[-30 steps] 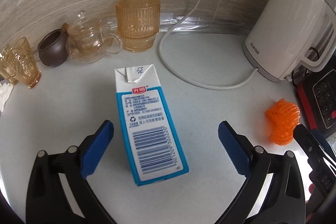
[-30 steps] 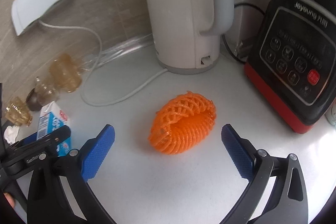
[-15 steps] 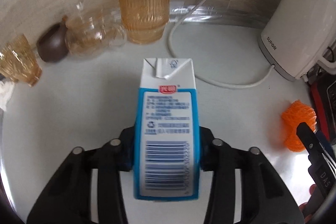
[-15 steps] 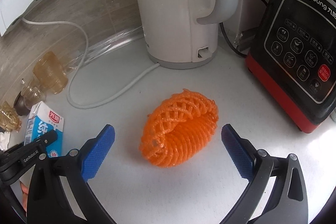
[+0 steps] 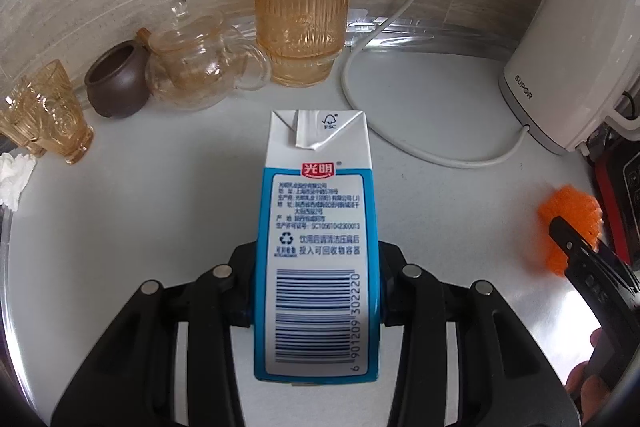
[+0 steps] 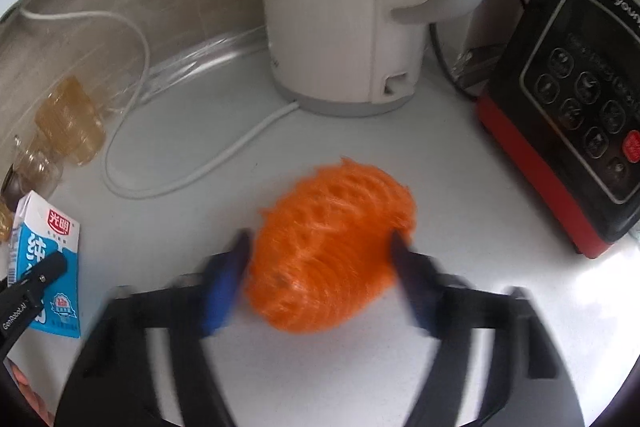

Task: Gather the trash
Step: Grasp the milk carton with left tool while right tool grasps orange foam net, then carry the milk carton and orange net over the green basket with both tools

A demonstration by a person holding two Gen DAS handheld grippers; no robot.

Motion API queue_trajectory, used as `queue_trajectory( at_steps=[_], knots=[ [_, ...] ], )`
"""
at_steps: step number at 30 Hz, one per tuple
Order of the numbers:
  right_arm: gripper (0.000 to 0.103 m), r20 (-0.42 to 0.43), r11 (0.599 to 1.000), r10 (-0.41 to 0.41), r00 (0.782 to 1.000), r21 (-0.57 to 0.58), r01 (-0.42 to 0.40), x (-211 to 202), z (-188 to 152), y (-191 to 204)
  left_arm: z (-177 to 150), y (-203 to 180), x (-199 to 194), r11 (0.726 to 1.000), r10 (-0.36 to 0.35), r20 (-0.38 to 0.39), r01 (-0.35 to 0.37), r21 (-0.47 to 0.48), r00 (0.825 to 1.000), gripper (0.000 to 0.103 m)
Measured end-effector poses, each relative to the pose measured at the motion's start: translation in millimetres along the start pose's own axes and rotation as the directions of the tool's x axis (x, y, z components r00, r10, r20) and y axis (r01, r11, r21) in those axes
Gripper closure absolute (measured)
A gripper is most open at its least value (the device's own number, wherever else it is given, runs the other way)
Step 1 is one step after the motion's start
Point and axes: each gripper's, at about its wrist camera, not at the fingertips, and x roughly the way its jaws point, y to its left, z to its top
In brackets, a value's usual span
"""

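Observation:
My left gripper (image 5: 318,291) is shut on a blue and white milk carton (image 5: 316,227), clamping its lower half; the carton lies along the fingers on the white counter. The carton also shows at the left of the right wrist view (image 6: 44,267). My right gripper (image 6: 320,279) has its blurred fingers against both sides of an orange foam fruit net (image 6: 332,251), squeezing it on the counter. The net and the right gripper's tip show at the right edge of the left wrist view (image 5: 568,223).
A white kettle (image 6: 360,7) with its white cord (image 6: 192,183) stands behind the net. A black and red appliance (image 6: 572,131) is at the right. Amber glasses (image 5: 300,27), a glass teapot (image 5: 196,67), a brown pot (image 5: 116,83) and crumpled tissue (image 5: 14,175) line the wall.
My left gripper closed on the milk carton and holds it. My right gripper moved forward and closed around the orange net, which was between open fingers before.

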Motion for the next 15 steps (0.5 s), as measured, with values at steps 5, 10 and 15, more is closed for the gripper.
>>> queue_trajectory(
  at_steps=[5, 10, 15],
  knots=[
    [0.080, -0.003, 1.000, 0.021, 1.000, -0.004, -0.021, -5, -3, 0, -3, 3, -12, 1.000, -0.008, 0.019, 0.007, 0.010, 1.000, 0.063],
    [0.082, 0.006, 0.999, 0.031, 0.999, -0.014, -0.031, -20, -7, 0, -9, -1, -28, 0.999, -0.012, 0.042, 0.011, 0.042, 0.999, 0.063],
    [0.082, 0.036, 0.998, 0.050, 0.998, -0.041, -0.049, -54, -18, 0, -26, -2, -62, 0.996, -0.025, 0.082, 0.018, 0.089, 0.996, 0.063]
  ],
)
